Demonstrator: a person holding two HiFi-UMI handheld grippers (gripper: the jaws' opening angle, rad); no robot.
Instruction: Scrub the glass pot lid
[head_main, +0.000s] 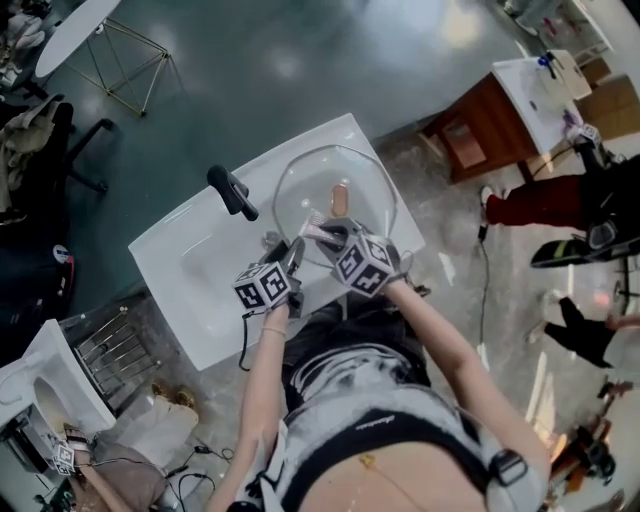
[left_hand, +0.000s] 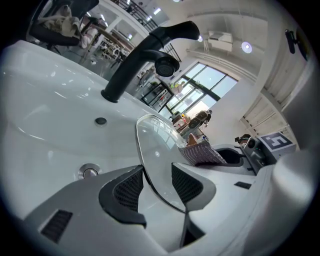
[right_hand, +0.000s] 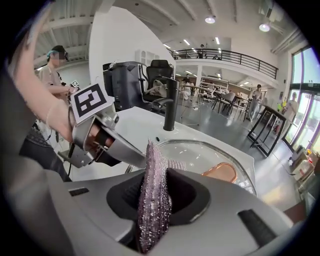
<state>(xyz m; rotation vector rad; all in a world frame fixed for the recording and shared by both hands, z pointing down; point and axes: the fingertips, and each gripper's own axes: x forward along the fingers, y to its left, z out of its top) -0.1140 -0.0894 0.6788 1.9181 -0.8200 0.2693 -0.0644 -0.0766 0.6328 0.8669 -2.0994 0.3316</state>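
Over white sink (head_main: 180, 262), left gripper (left_hand: 154, 182) seemingly grips glass lid (left_hand: 156, 142); right gripper (right_hand: 156, 195) clamps scrubber (right_hand: 152, 165).

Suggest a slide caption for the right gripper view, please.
Right tool grips a purple scrubber, the glass lid ahead.

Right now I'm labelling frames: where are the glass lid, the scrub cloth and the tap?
glass lid (head_main: 300, 188), head view, bare glass left of its knob.
scrub cloth (right_hand: 152, 200), right gripper view, middle of its upright edge.
tap (left_hand: 132, 67), left gripper view, its black neck.
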